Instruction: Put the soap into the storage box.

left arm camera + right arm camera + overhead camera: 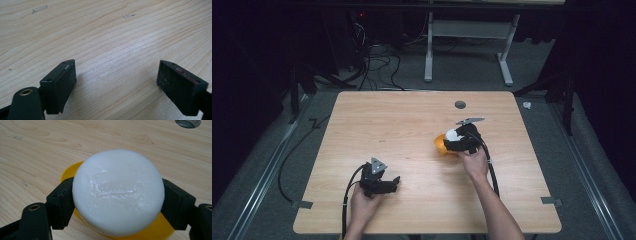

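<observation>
A thick white disc [118,191] sits clamped between the two black jaws of my right gripper [117,200], just above a yellow dish [163,226] on the wooden table. From the high view the same white disc [452,134] and yellow dish [440,143] lie right of the table's middle, with the right gripper [460,140] over them. My left gripper [395,183] rests low near the front left of the table. Its fingers [61,82] stand wide apart over bare wood, and the left gripper [116,85] holds nothing.
A round grey hole [460,104] is set in the table top [402,125] near the far edge. Cables [377,62] and a white table frame [467,45] stand on the floor beyond. Each gripper trails a black cable toward the near edge.
</observation>
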`<state>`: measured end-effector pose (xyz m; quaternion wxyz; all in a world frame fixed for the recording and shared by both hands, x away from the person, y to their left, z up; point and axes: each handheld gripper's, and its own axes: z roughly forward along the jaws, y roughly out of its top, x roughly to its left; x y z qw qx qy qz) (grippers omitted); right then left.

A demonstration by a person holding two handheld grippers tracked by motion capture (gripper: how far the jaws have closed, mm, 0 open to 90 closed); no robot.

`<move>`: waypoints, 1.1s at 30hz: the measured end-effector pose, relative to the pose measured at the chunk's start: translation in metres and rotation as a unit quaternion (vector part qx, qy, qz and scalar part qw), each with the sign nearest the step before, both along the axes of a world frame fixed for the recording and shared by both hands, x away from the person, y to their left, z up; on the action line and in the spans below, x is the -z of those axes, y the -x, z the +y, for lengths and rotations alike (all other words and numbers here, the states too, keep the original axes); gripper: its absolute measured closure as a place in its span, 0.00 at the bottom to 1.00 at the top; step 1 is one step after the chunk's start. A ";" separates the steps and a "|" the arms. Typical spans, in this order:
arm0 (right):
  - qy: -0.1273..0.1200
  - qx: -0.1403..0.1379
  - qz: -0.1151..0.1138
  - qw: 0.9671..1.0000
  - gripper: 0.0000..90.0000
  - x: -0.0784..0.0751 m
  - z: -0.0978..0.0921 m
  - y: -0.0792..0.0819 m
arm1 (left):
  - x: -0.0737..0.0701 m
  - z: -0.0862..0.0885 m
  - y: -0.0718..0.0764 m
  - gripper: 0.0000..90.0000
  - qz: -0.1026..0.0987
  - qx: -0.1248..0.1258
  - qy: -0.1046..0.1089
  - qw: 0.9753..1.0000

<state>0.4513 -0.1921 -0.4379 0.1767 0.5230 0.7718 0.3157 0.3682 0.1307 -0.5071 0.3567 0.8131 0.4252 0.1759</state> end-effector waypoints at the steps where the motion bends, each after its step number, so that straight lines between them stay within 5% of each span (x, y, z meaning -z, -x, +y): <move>1: 0.003 -0.001 0.001 1.000 0.26 0.001 0.000 -0.001 | 0.000 0.000 0.000 0.18 0.000 0.000 0.000 1.000; 33: 0.008 0.014 0.029 0.999 0.25 0.015 0.006 -0.008 | 0.000 0.000 0.000 0.18 0.000 0.000 0.000 1.000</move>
